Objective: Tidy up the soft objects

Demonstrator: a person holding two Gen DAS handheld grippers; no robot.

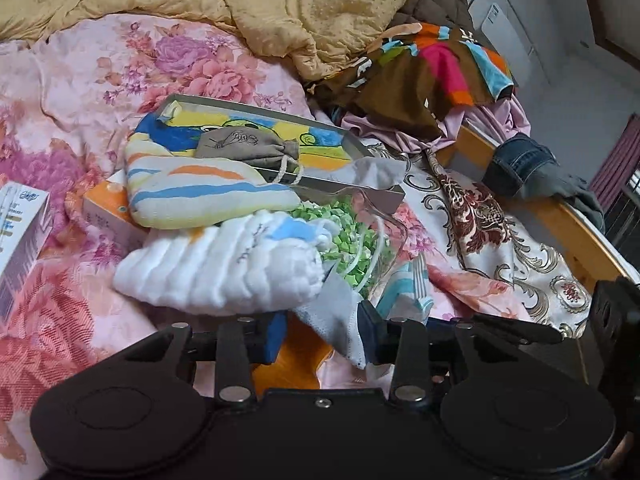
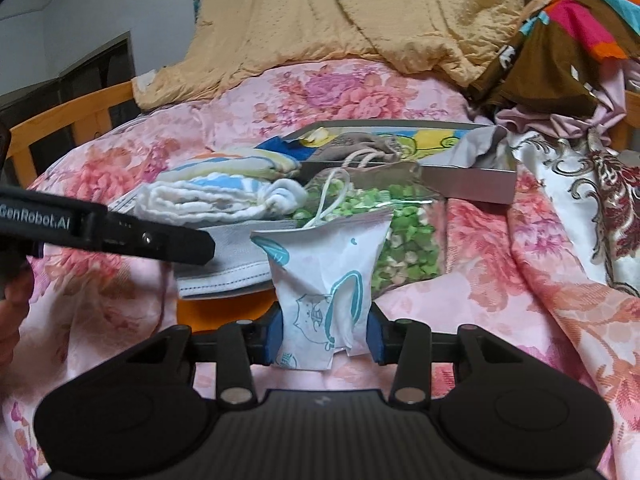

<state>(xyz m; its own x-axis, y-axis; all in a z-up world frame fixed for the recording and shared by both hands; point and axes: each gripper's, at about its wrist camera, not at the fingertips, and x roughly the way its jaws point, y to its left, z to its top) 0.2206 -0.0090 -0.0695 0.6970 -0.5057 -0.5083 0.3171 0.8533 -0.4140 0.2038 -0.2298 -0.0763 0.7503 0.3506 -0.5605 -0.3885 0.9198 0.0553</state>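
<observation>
The right gripper (image 2: 325, 338) is clamped on a white tissue packet (image 2: 326, 276) printed with teal cartoon figures; the blue pads (image 2: 276, 338) press its lower part from both sides, so the packet stands upright and clear of the floral bedsheet (image 2: 500, 260), a grip that appears meant for carrying it to a sorted spot. The left gripper (image 1: 325, 338) holds its jaws moderately apart; a grey face mask (image 1: 340, 320) lies between the pads (image 1: 276, 334), touching the right one at most, so nothing is held; the gap seems set to close on the mask. Beyond the fingertips lies the pile: a white quilted cloth (image 1: 216, 268), a bag of green pieces (image 1: 352, 240), a striped towel (image 1: 200, 192). Farther out, a shallow grey box (image 1: 352, 184) holds a small drawstring pouch (image 1: 248, 146), the likely collection place for soft items. A yellow quilt (image 1: 280, 4) is heaped behind.
</observation>
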